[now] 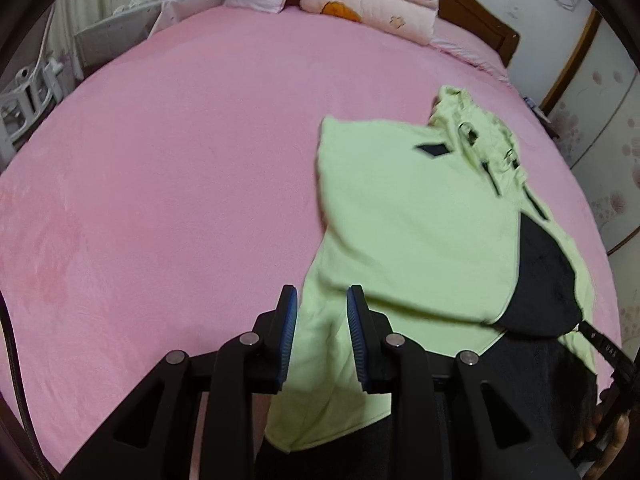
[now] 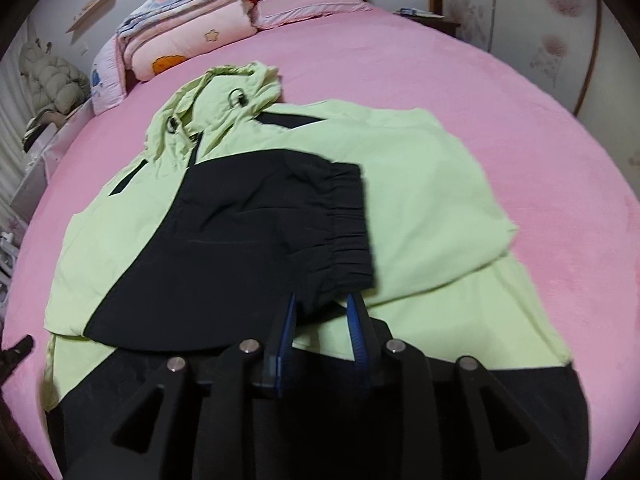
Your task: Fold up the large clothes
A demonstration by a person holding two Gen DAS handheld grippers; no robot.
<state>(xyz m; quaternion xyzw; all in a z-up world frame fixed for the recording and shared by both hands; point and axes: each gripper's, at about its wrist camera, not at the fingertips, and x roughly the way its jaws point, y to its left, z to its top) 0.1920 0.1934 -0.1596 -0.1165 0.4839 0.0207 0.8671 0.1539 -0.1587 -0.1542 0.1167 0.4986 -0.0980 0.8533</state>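
Note:
A light green hooded jacket (image 2: 420, 184) with black panels lies on the pink bed; it also shows in the left wrist view (image 1: 408, 216). Both sleeves are folded in over the body. The black elastic cuff (image 2: 340, 224) of one sleeve lies on the chest. My right gripper (image 2: 322, 300) is open, its fingers standing either side of the cuff's near corner. My left gripper (image 1: 322, 296) is open above the jacket's green left edge, cloth showing between its fingers. The hood (image 2: 236, 92) points toward the headboard.
The pink bedsheet (image 1: 180, 168) spreads wide to the left of the jacket. Folded quilts and pillows (image 2: 188, 24) are stacked at the headboard. A white side table (image 1: 120, 28) stands at the bed's far left. A wardrobe (image 1: 600, 152) lines the right wall.

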